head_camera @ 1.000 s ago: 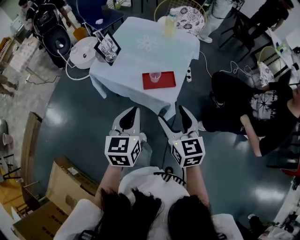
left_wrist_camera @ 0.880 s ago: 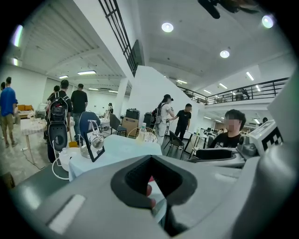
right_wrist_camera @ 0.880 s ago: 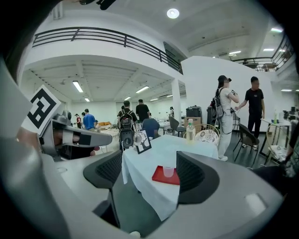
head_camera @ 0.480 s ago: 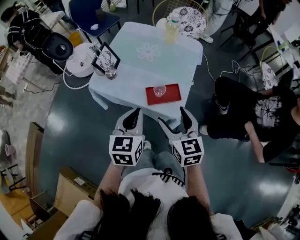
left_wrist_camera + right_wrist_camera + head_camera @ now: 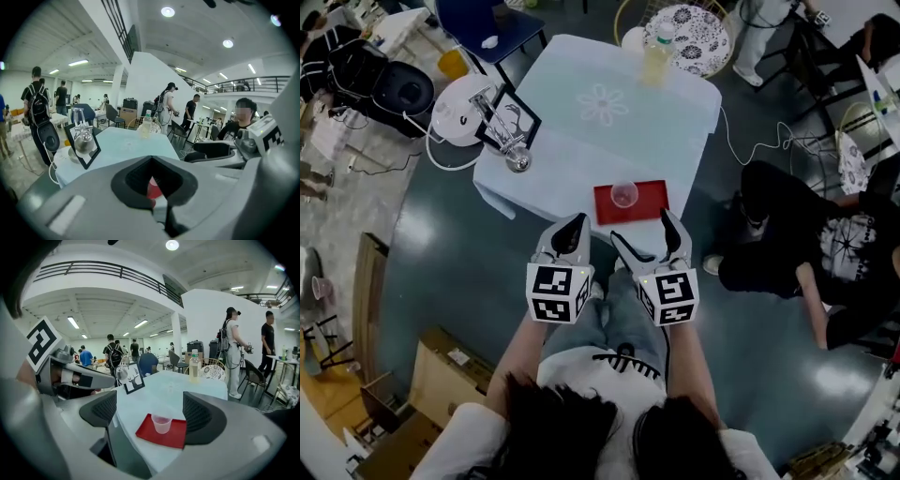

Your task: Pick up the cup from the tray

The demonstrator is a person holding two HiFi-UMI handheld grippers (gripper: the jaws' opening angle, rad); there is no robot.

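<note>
A clear plastic cup [image 5: 624, 194] stands upright on a red tray [image 5: 649, 202] at the near edge of a table with a pale blue cloth [image 5: 600, 131]. Both grippers hover just short of that edge, apart from the tray. My left gripper [image 5: 573, 228] is shut with nothing held; through the gap behind its jaws a bit of the tray [image 5: 152, 187] shows. My right gripper [image 5: 643, 231] is open. In the right gripper view, the cup [image 5: 162, 423] and tray [image 5: 180, 437] lie ahead between its pads [image 5: 201, 412].
A bottle [image 5: 656, 52] stands at the table's far edge, and a black-framed picture with a glass [image 5: 508, 127] sits at its left corner. A white round appliance [image 5: 457, 108] and cables lie left. A seated person [image 5: 806, 239] is right. Cardboard boxes [image 5: 441, 375] sit lower left.
The person has stepped toward the table, so the tray and cup now lie just ahead of the gripper tips. The left gripper stays shut and the right open.
</note>
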